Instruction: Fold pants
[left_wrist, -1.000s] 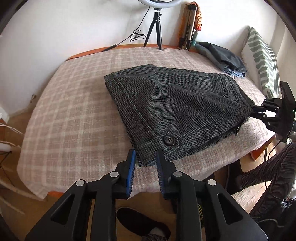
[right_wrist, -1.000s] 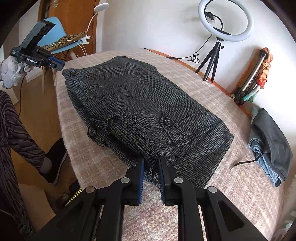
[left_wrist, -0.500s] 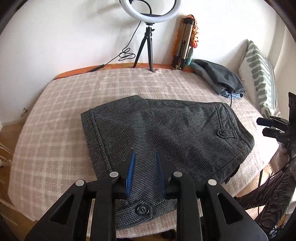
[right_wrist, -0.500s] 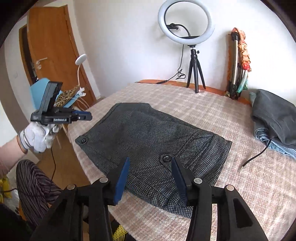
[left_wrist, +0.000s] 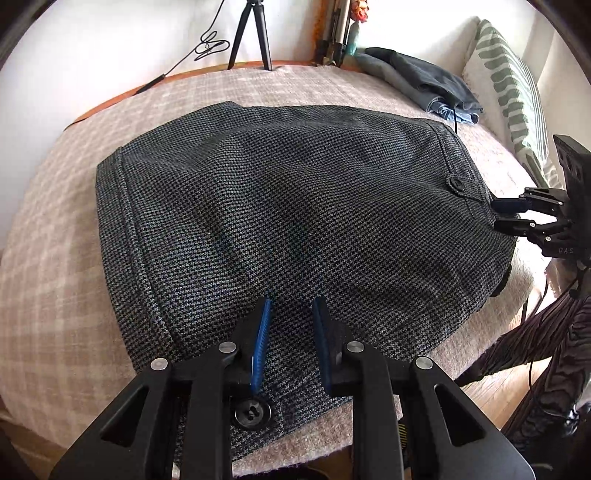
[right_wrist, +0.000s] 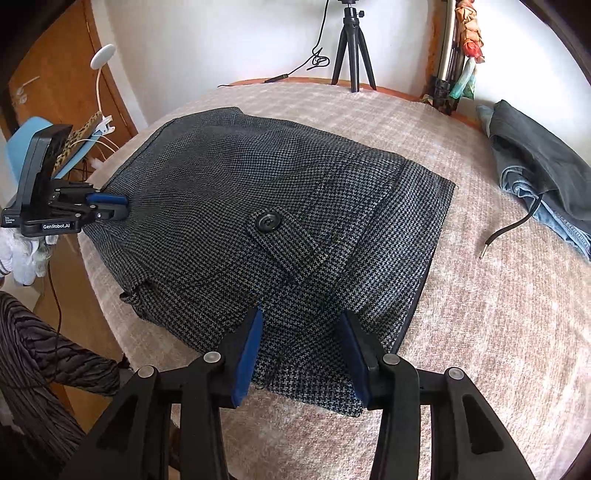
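The dark houndstooth pants (left_wrist: 295, 206) lie folded into a compact block on the checked table cover (left_wrist: 55, 229); they also show in the right wrist view (right_wrist: 280, 229). My left gripper (left_wrist: 291, 310) is open, low over the pants' near edge beside a waist button (left_wrist: 253, 410), with nothing between its pads. My right gripper (right_wrist: 301, 325) is open wide over the opposite edge, near a buttoned pocket flap (right_wrist: 284, 236). Each gripper shows in the other's view: right gripper (left_wrist: 511, 216), left gripper (right_wrist: 110, 206).
A pile of dark and denim clothes (right_wrist: 543, 173) with a loose cord (right_wrist: 509, 232) lies at the table's far right. A tripod (right_wrist: 352, 48) stands at the back edge. A striped cushion (left_wrist: 517, 85) and a blue chair (right_wrist: 40, 136) flank the table.
Both grippers let go of the pants, rose, then came back down over its edges. The right gripper opened wide. The pants now lie flat.
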